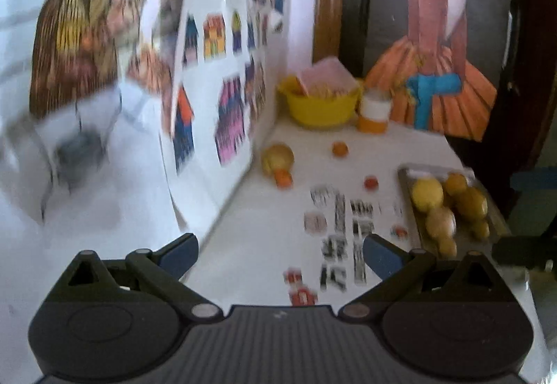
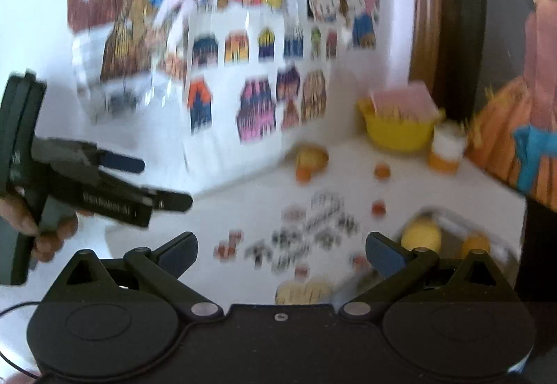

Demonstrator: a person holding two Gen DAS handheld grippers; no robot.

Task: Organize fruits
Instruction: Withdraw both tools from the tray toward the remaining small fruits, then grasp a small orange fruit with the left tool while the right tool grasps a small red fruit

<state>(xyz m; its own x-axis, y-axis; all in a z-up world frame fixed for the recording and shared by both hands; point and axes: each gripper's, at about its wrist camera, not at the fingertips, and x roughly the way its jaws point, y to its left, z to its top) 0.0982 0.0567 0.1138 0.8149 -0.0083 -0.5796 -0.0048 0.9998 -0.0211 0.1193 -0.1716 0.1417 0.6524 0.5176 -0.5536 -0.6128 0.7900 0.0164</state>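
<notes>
Both views are blurred. A metal tray (image 1: 405, 180) at the right of the white table holds several yellow and orange fruits (image 1: 427, 193). Loose on the table lie a yellow fruit (image 1: 277, 156), a small orange one (image 1: 283, 178) beside it, another small orange fruit (image 1: 340, 149) and a small red one (image 1: 371, 182). My left gripper (image 1: 280, 257) hangs open and empty above the table's near end; it also shows at the left of the right wrist view (image 2: 167, 182), held by a hand. My right gripper (image 2: 281, 253) is open and empty, with the tray (image 2: 449, 220) ahead to the right.
A yellow bowl (image 1: 318, 107) with a pink card in it and an orange-and-white jar (image 1: 374, 111) stand at the table's far end. Printed paper sheets (image 1: 343, 227) lie mid-table. A picture-covered white wall (image 1: 216, 78) runs along the left. A dark panel with a painted figure closes the back right.
</notes>
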